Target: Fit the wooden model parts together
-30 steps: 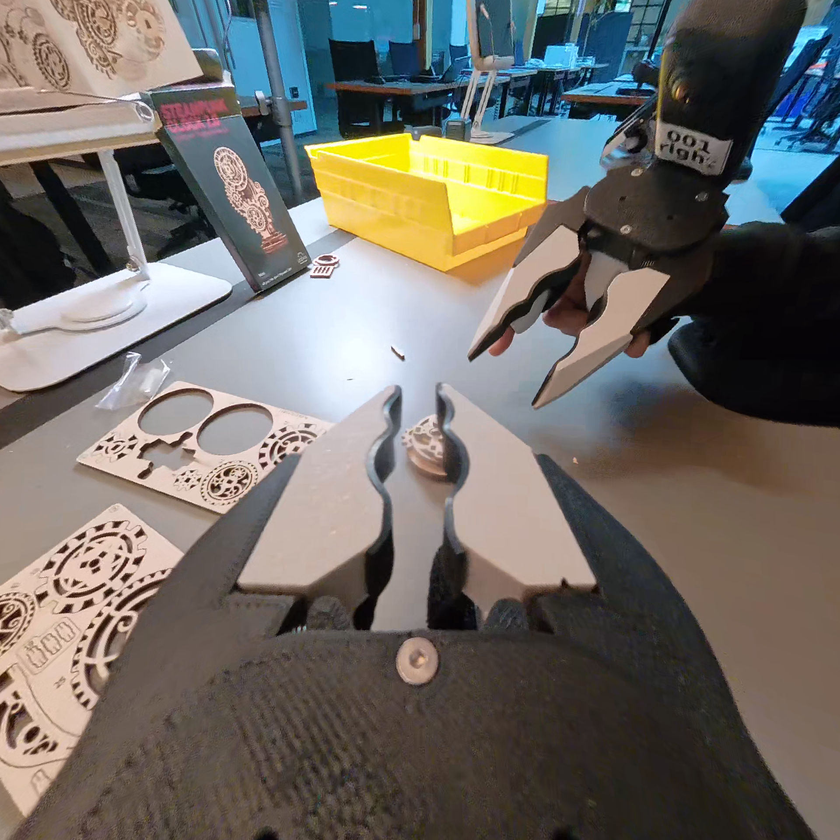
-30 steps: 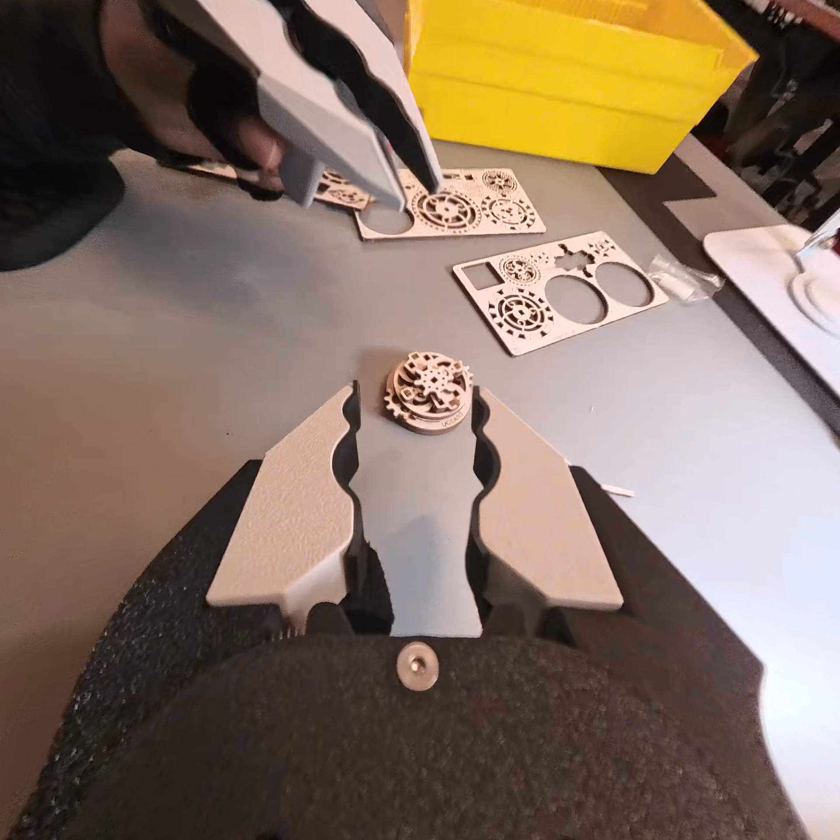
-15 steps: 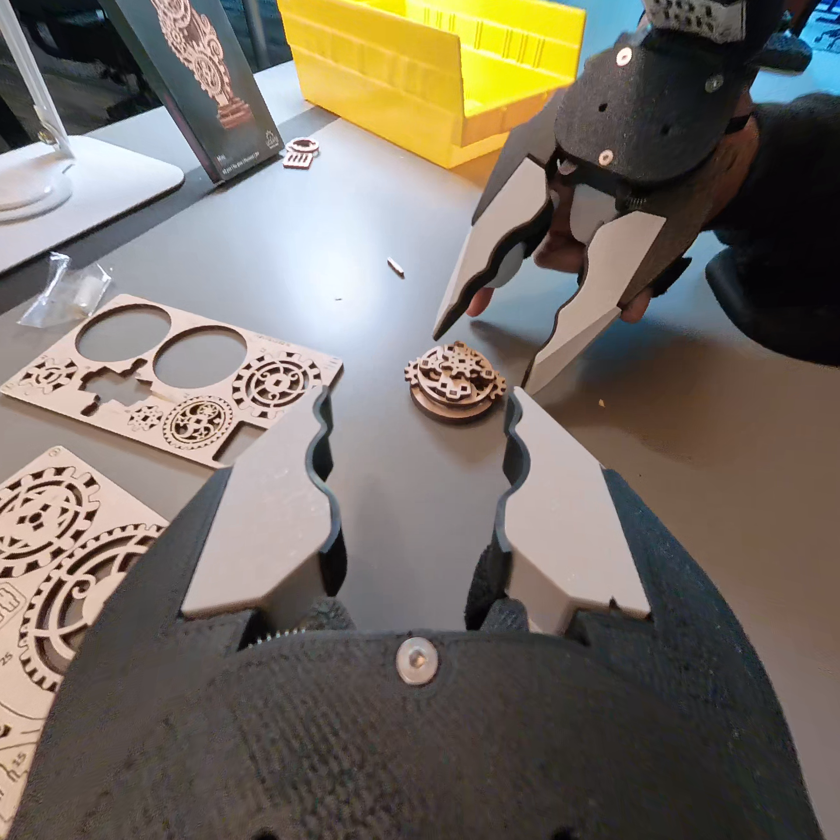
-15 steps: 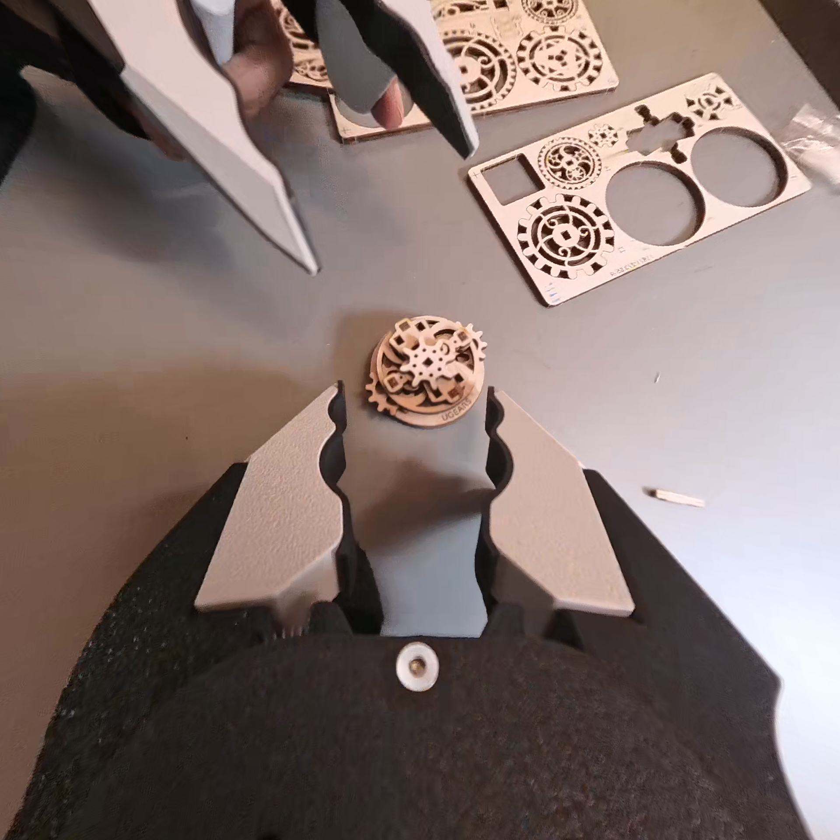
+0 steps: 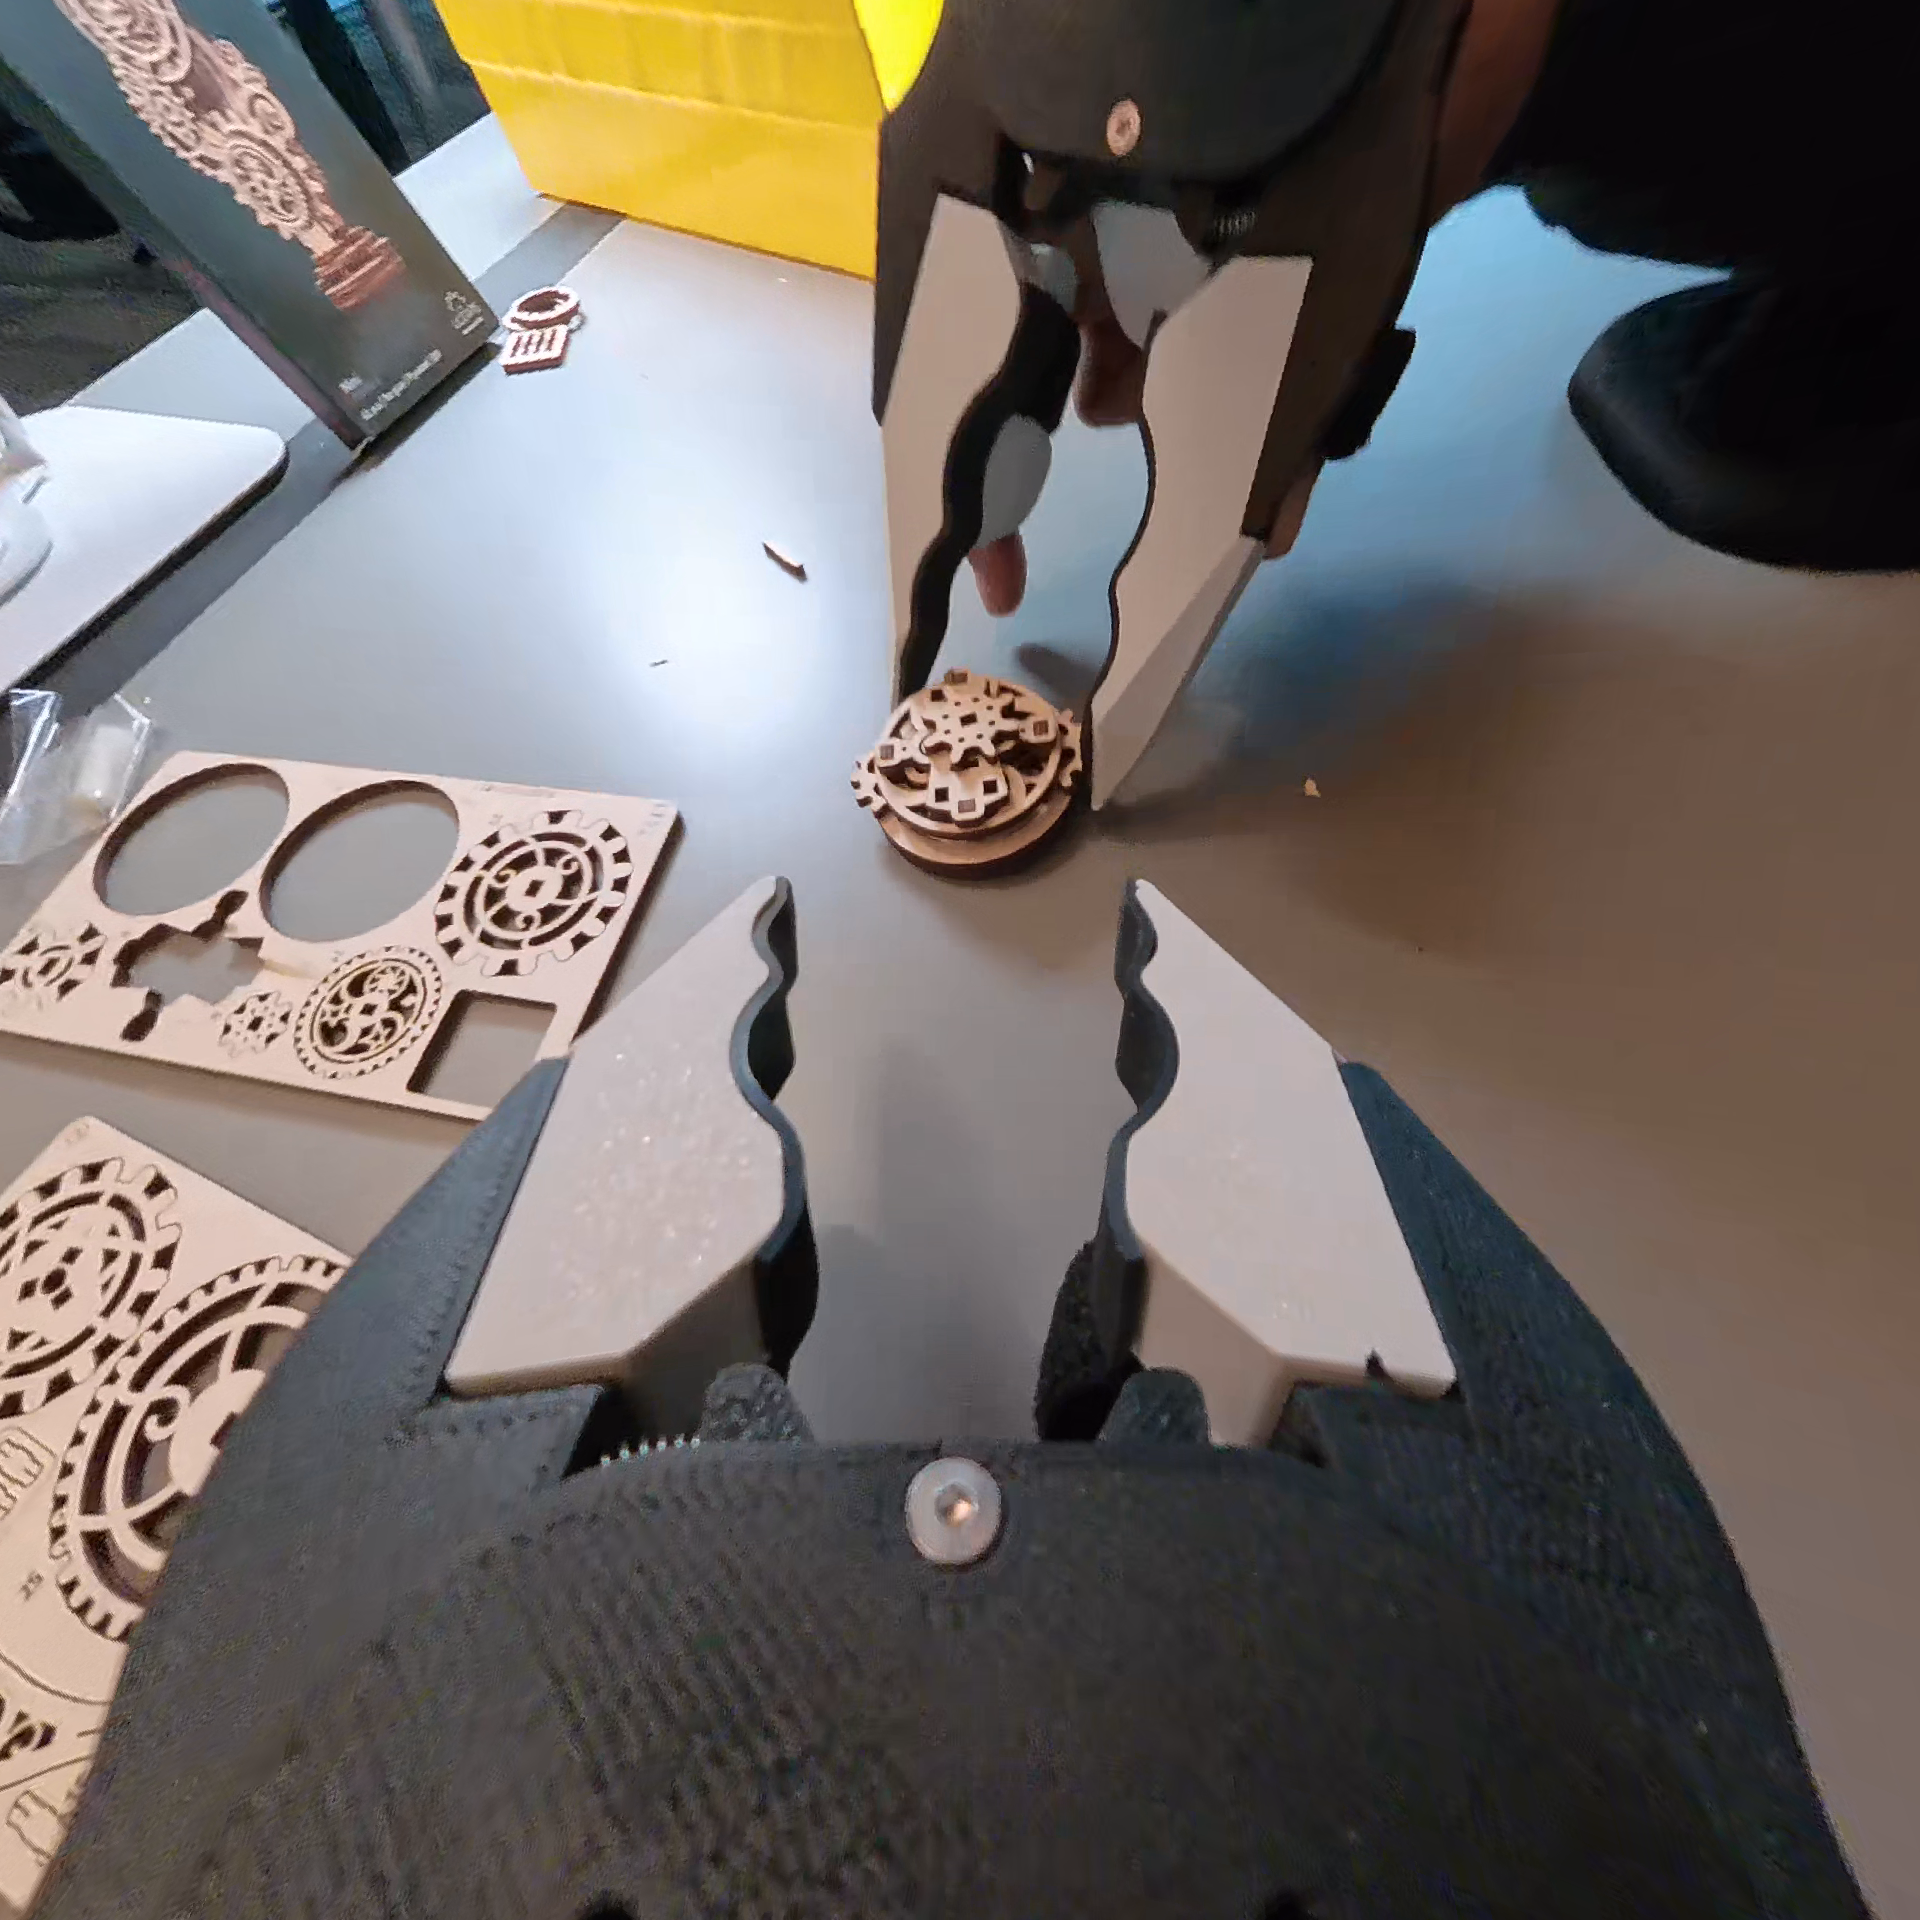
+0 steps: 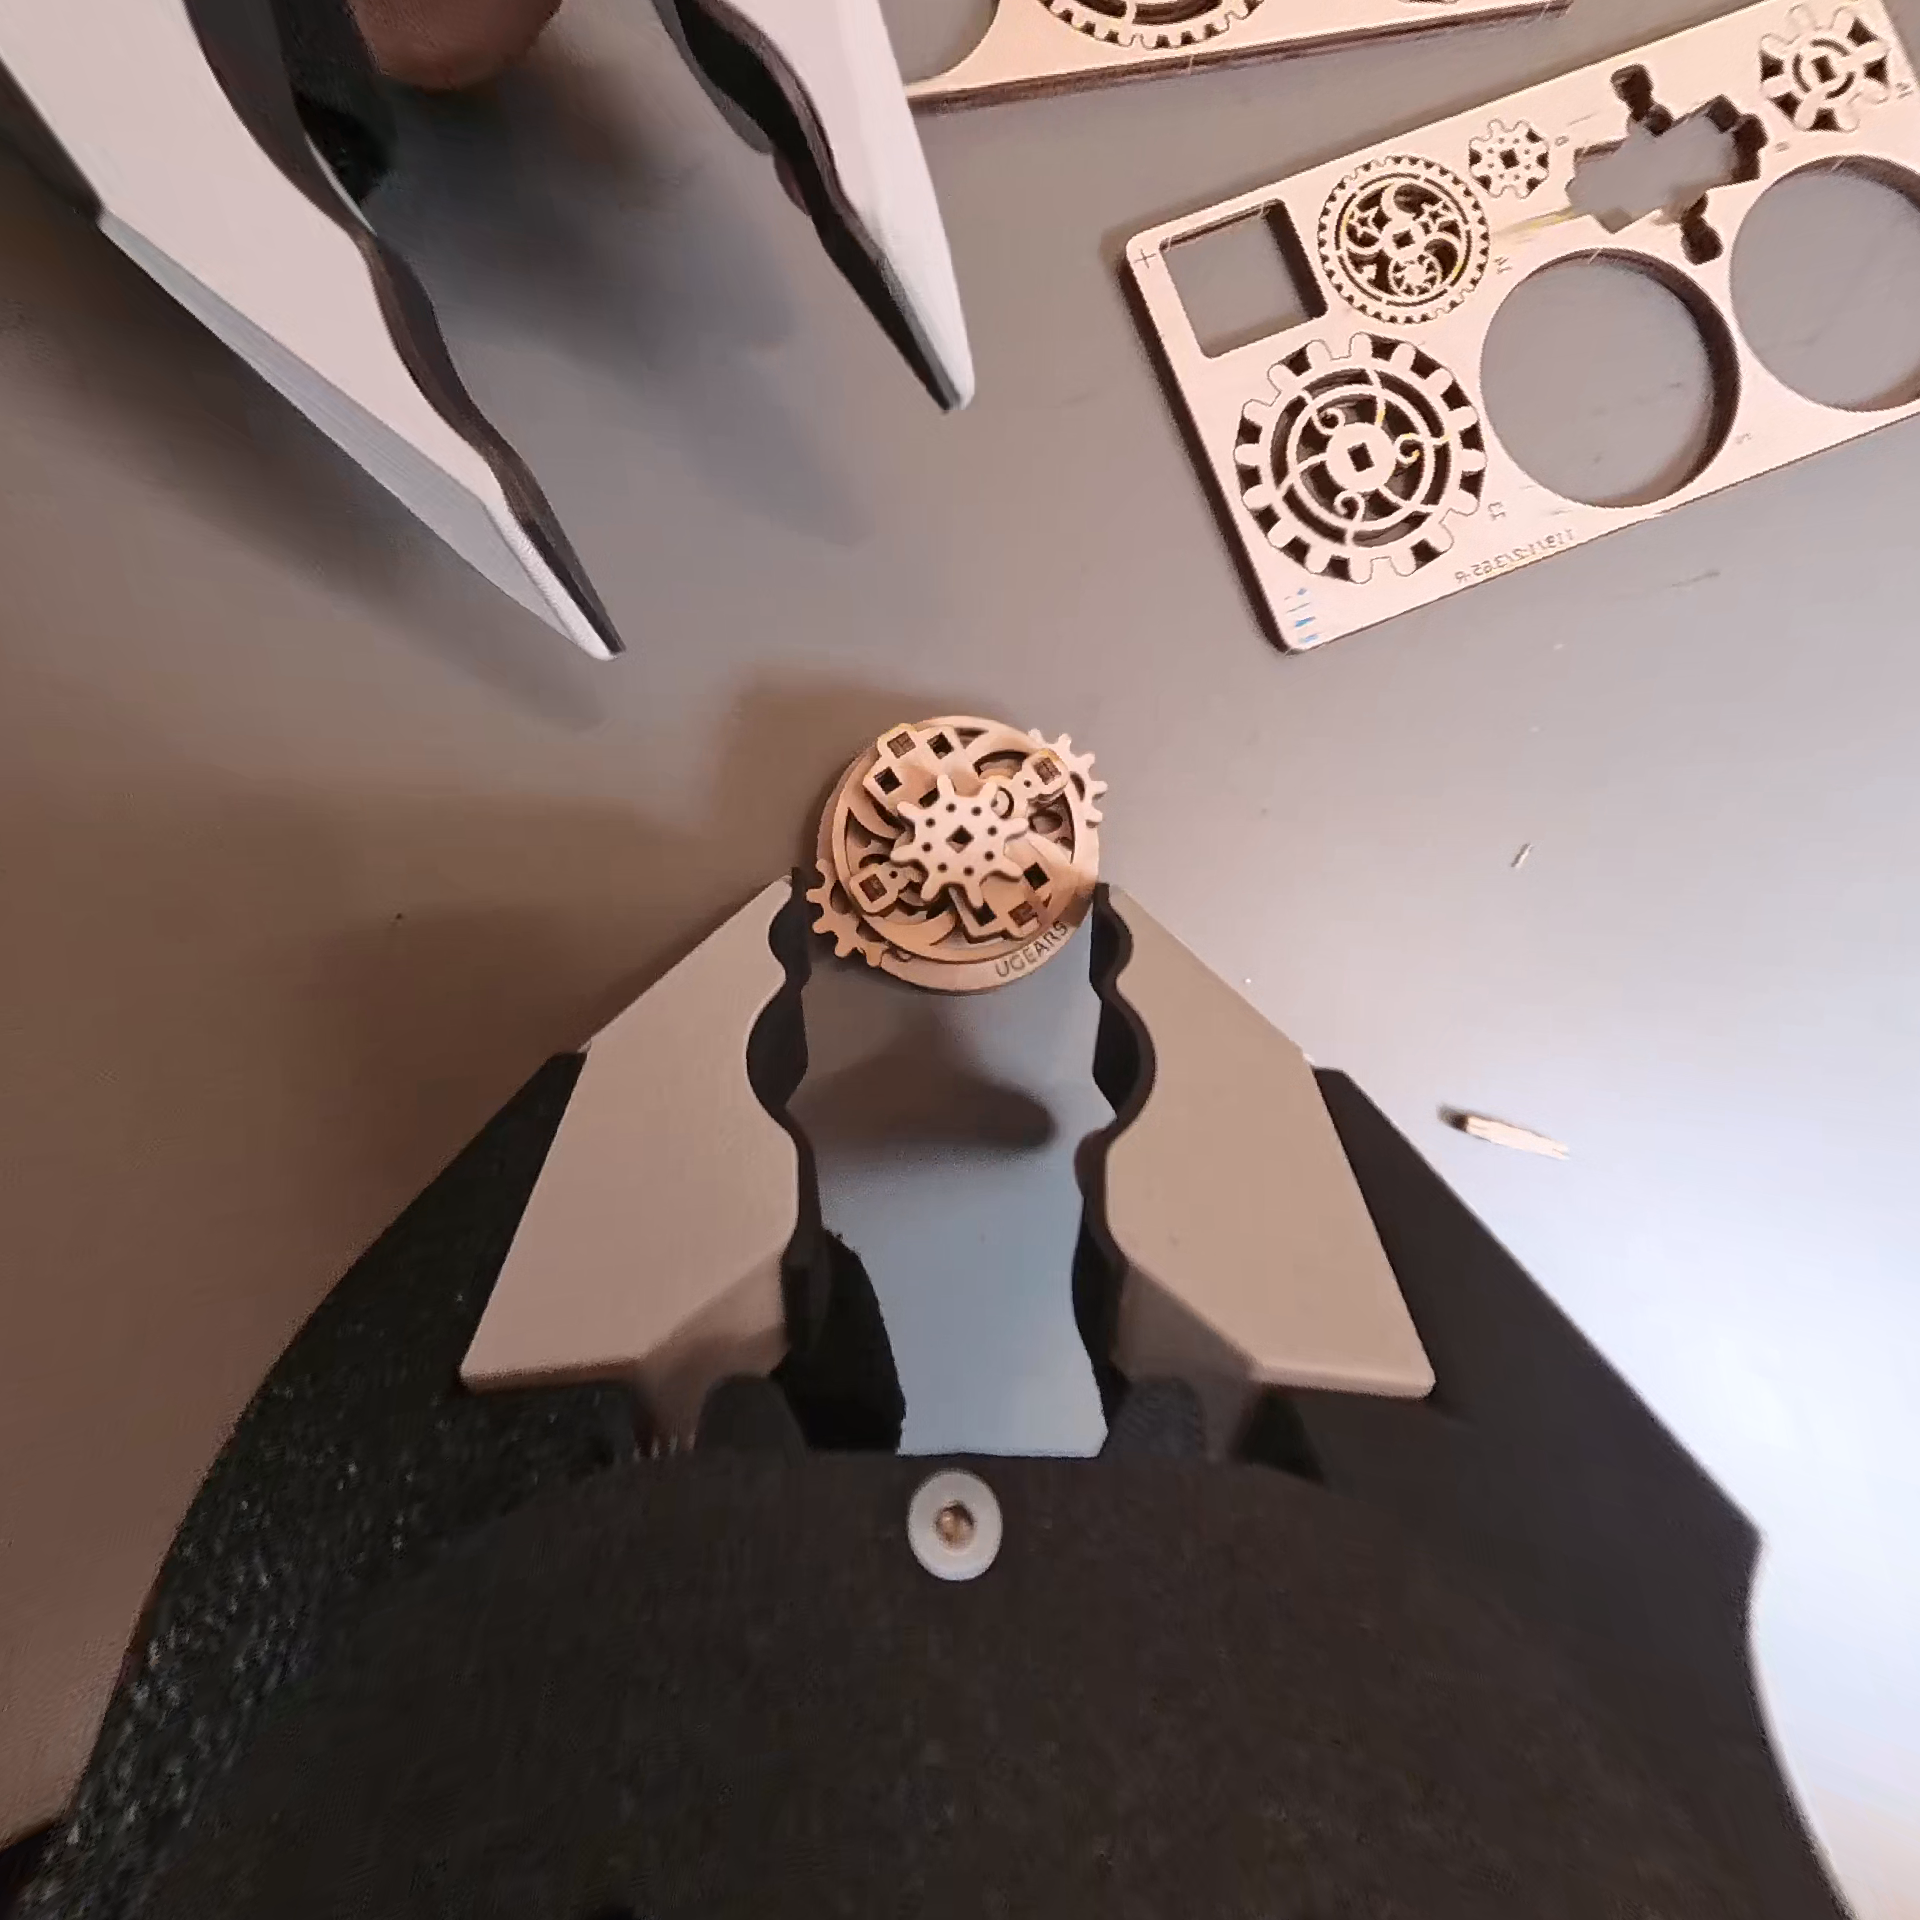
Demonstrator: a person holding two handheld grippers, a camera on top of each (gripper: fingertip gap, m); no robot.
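A small round wooden gear assembly [image 5: 971, 779] lies flat on the grey table [image 5: 1455, 1039]; it also shows in the right wrist view [image 6: 961, 852]. My right gripper [image 6: 948, 899] is open, pointing down, its tips on either side of the assembly's edge at table level; it also shows in the left wrist view [image 5: 997, 727]. My left gripper [image 5: 954, 899] is open and empty, a short way back from the assembly; in the right wrist view [image 6: 781, 525] it hangs above and beyond the assembly.
Two laser-cut wooden part sheets [image 5: 343, 935] [image 5: 83, 1351] lie to the left, one also in the right wrist view [image 6: 1507, 364]. A yellow bin [image 5: 675, 125], a dark kit box [image 5: 260, 208], a small dark wooden piece [image 5: 540, 332], a plastic bag [image 5: 62, 769] and a splinter [image 5: 784, 561] lie beyond. My hands' fingertips stand some 6 centimetres from each other.
My left gripper has opened from nearly shut and drawn back from the assembly. My right gripper has come down from above until its tips flank the assembly.
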